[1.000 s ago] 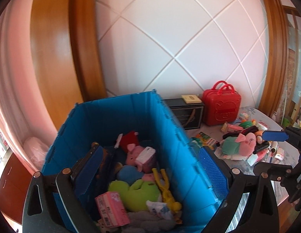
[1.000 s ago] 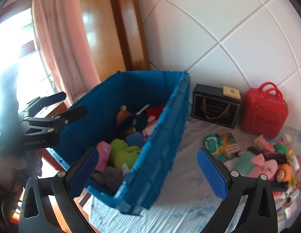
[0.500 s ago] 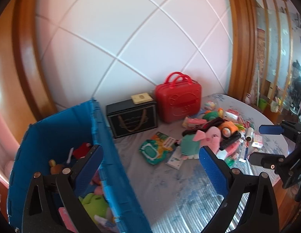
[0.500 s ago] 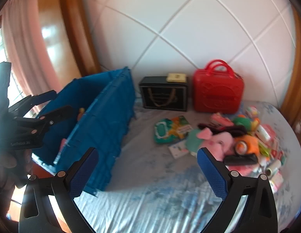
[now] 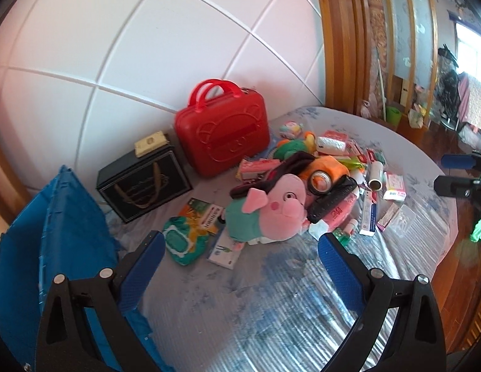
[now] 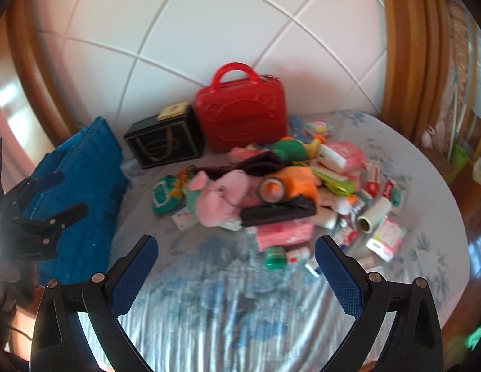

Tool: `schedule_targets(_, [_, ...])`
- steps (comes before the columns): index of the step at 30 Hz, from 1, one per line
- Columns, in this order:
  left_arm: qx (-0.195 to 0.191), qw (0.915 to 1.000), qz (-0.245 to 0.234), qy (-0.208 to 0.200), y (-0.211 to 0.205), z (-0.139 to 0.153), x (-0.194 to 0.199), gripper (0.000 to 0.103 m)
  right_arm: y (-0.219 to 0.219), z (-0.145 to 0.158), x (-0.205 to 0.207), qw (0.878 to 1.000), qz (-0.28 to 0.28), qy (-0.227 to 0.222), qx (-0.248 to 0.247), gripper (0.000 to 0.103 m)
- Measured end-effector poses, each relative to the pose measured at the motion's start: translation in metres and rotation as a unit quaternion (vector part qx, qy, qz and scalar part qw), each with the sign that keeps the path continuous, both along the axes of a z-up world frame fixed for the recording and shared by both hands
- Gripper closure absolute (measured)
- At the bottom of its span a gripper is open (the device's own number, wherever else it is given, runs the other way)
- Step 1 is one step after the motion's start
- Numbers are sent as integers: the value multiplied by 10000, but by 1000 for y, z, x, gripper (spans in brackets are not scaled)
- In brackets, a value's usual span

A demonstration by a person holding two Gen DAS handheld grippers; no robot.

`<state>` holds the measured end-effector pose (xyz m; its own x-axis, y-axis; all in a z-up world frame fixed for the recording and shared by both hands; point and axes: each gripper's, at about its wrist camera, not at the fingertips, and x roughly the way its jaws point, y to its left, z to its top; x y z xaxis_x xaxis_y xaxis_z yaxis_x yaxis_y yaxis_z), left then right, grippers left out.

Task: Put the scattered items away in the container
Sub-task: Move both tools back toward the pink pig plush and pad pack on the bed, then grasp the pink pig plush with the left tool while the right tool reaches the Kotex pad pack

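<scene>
A blue crate (image 5: pixel 63 232) stands at the left of the round table; it also shows in the right wrist view (image 6: pixel 82 179). A pile of scattered items lies in the middle: a pink pig plush (image 5: pixel 271 214) (image 6: pixel 222 198), a green wipes pack (image 5: pixel 184 241), a black case (image 5: pixel 333 198), a tape roll (image 5: pixel 319 181), small boxes and tubes. My left gripper (image 5: pixel 240 254) is open and empty above the cloth, just short of the pig. My right gripper (image 6: pixel 236 257) is open and empty, short of the pile.
A red toy suitcase (image 5: pixel 222 133) and a black box (image 5: pixel 144 183) stand against the white wall. The table's edge (image 5: pixel 439 248) curves away on the right, with wooden floor beyond. Each gripper shows at the edge of the other's view (image 5: pixel 460 173) (image 6: pixel 42 201).
Both grippers have swung right, away from the blue crate and toward the pile of items. The crate's inside has left both views. Both stay open.
</scene>
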<state>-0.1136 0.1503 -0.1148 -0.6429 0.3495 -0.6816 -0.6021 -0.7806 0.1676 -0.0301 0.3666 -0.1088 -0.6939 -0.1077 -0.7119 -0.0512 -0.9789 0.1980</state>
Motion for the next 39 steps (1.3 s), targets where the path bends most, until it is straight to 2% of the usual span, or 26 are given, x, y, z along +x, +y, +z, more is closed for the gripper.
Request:
schedule_targets(9, [-400,9981,-460,67,74,-57,-19,3,79,-38,-1,9983,-478,-327,-79,0])
schedule_targets(15, [-1083,9908,-781,229,120,-118,-42,3,115,-73,-6,9958,-654,-631,-71,0])
schedule_targets(20, [-1557,9841,-798,308,143,-161,-67,3,145,-109,-11,9923,-811,-939,-63,0])
schedule_targets(27, [-1921,9784,-688,346,165,-210,-100,3,186,-160,-24,9863,-1064,-1258,14,0])
schedule_targets(35, [-2048,9739,-804,555,175,-221,-114,0,247,-220,-60,9742,-1689,-1497,42,0])
schedule_targets(37, [-1952,9757,-843,535,171,-218,-112,4,258,-234,-73,9700,-1806,-1628,47,0])
schedule_targets(39, [-1827,9781,-825,568,166,-213,-109,20,264,-243,-84,9688,-1861,-1639,23,0])
